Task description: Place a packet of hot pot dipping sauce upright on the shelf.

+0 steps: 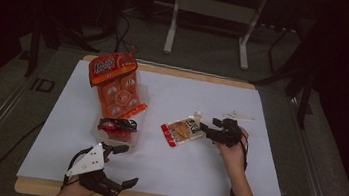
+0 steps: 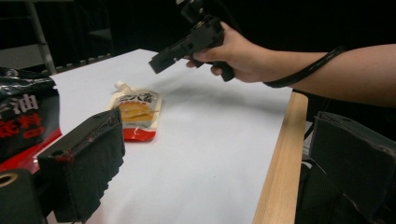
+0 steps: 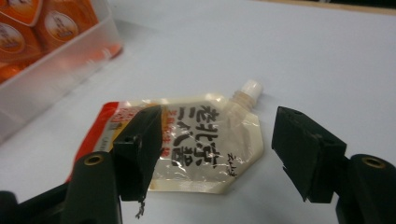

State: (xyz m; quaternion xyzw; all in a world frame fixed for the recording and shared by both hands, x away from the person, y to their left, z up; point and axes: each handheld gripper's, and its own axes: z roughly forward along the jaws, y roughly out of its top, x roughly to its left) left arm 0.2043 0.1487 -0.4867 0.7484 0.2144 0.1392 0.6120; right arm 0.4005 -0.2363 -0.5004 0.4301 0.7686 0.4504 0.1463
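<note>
Pouch [image 3: 187, 144]: flat on white worktop [image 1: 174, 168], spout end away from person, just right of clear tray [image 1: 100, 129]
Right hand-held gripper [image 3: 212, 154]: jaws wide apart, hovering over pouch, nothing held
Left hand-held gripper [image 1: 121, 164]: jaws wide apart, empty, near front edge of worktop
Tray: holds orange snack pack [image 1: 116, 83] w/ dark packet [image 1: 117, 125]

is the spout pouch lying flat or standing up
Lying flat. The pouch rests face up on the white table, its capped spout pointing sideways along the surface, between the open jaws of the right gripper.
</note>
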